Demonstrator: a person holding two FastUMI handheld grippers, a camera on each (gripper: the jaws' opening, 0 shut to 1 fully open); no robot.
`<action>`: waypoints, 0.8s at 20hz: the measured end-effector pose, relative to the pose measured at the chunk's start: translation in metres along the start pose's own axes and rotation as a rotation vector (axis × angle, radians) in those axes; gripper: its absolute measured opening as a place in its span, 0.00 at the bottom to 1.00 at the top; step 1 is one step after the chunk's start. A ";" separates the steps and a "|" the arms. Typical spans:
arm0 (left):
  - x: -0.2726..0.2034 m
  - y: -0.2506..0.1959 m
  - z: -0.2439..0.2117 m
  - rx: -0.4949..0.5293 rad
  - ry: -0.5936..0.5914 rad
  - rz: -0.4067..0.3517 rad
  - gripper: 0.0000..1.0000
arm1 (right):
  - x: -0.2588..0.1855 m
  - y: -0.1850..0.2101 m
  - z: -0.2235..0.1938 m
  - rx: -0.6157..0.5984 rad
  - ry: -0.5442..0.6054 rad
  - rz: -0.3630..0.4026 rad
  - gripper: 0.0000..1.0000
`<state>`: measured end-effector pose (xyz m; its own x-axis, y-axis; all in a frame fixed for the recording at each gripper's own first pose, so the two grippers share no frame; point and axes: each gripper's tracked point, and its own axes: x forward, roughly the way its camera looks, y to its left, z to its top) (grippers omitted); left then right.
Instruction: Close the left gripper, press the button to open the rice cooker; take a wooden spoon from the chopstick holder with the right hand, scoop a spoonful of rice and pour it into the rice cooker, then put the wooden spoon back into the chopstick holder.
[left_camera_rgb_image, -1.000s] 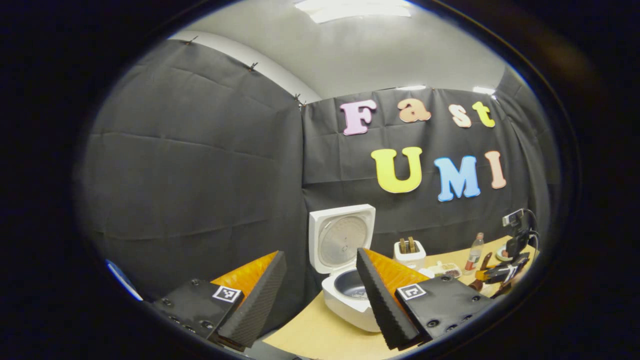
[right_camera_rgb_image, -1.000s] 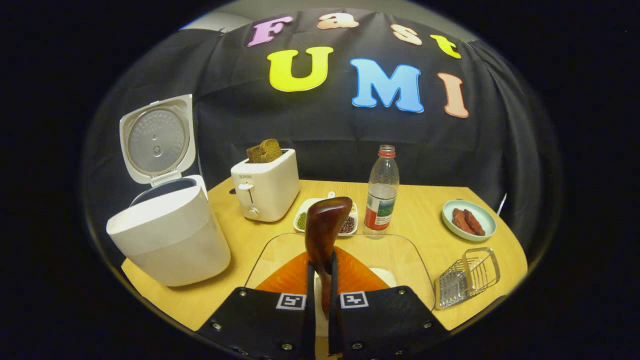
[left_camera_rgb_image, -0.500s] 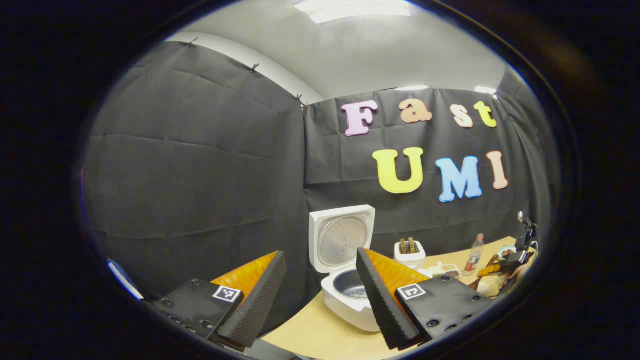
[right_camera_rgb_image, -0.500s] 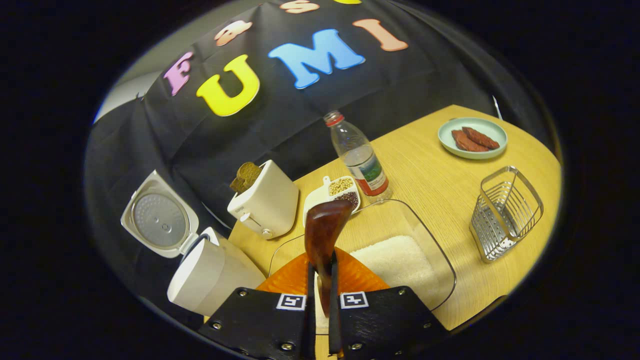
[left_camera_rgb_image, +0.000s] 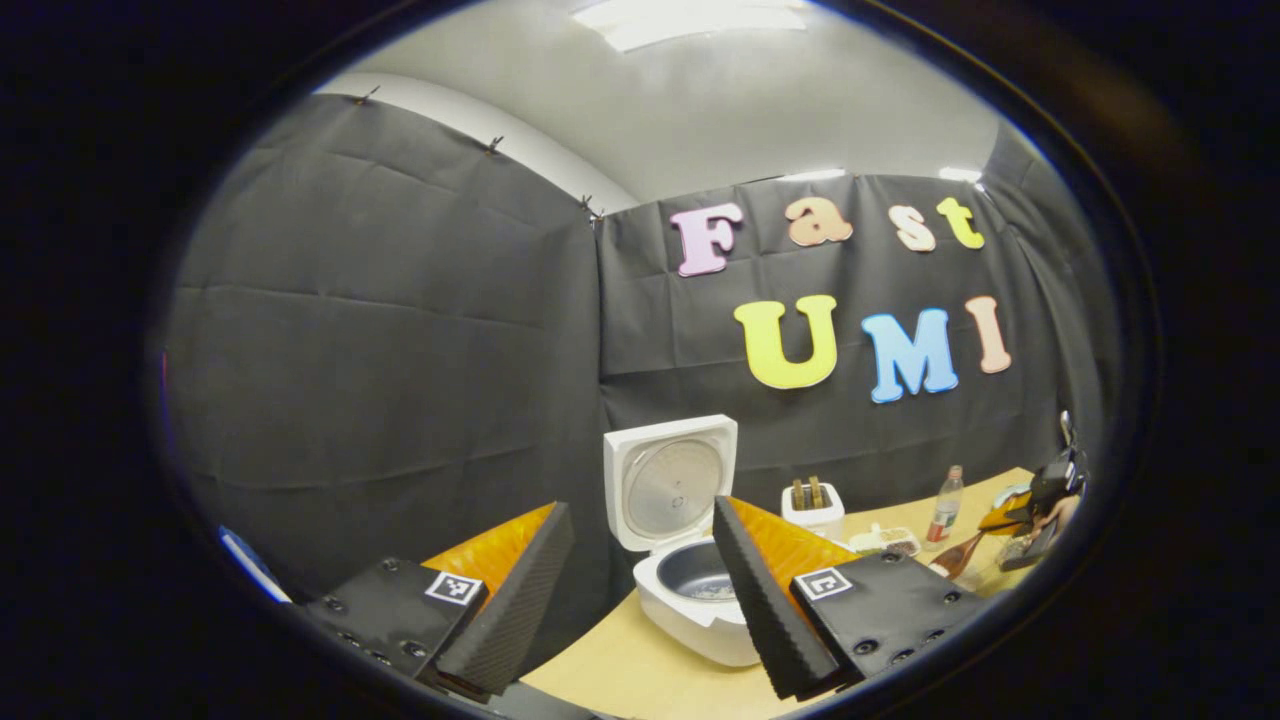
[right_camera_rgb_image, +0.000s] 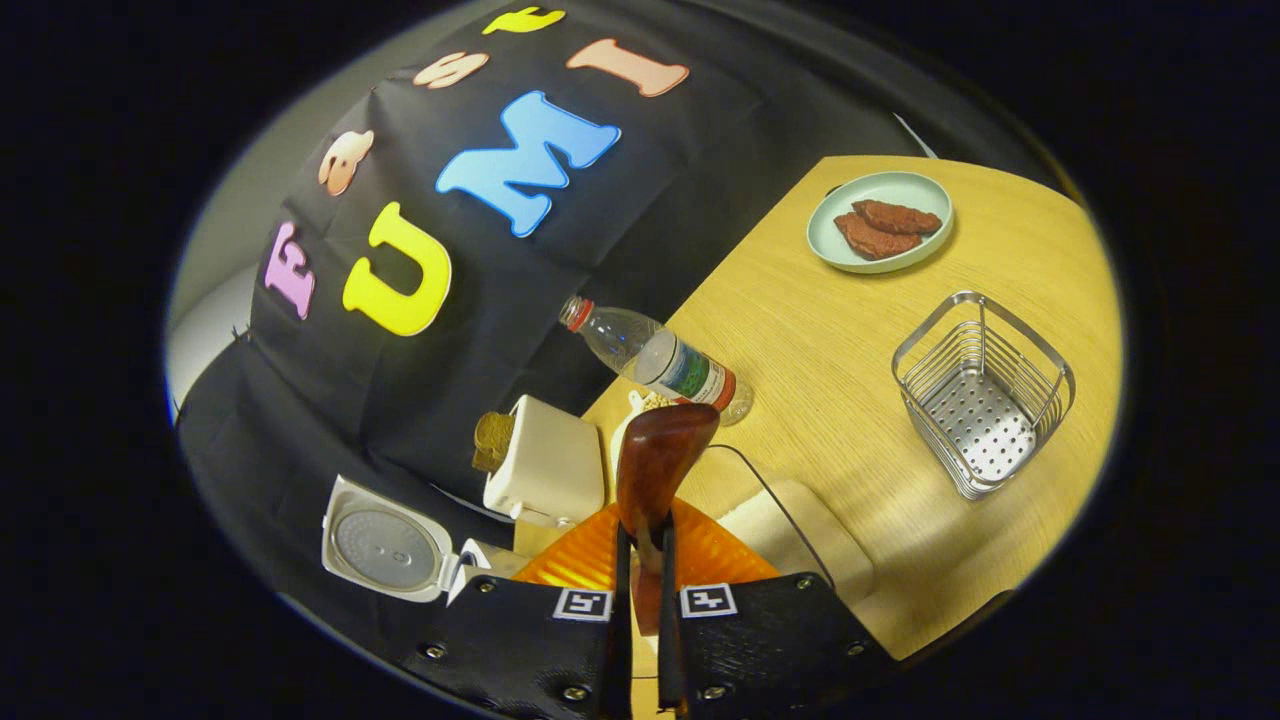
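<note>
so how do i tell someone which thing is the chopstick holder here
In the right gripper view, start from the wooden table. Below the green plate stands the chopstick holder, apart from it. It is the one wire basket, with a perforated metal floor.

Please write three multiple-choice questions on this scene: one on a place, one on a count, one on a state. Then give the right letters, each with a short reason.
1. Where is the wire basket?
A. on the table
B. inside the cooker
C. on the toaster

2. How many brown pieces lie on the plate?
A. one
B. two
C. four

3. How is the cooker lid?
A. shut
B. taken off
C. raised open

Answers:
1 A: the basket stands on the table, near the plate.
2 B: two pieces lie side by side.
3 C: the lid stands up behind the open pot.
</note>
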<state>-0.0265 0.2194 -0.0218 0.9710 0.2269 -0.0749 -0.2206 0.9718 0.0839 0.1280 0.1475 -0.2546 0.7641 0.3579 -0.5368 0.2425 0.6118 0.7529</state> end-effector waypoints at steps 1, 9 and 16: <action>0.001 -0.003 0.001 0.000 -0.002 -0.005 0.99 | -0.001 0.003 0.004 0.021 -0.003 0.010 0.11; 0.000 0.002 -0.009 -0.034 0.005 -0.005 0.98 | -0.011 0.068 -0.002 0.139 0.060 0.176 0.11; -0.007 0.033 -0.018 -0.055 0.012 0.043 0.98 | -0.006 0.141 -0.023 0.174 0.118 0.293 0.10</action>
<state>-0.0425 0.2506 -0.0363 0.9594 0.2692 -0.0840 -0.2674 0.9631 0.0324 0.1436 0.2476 -0.1543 0.7441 0.5856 -0.3216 0.1295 0.3458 0.9293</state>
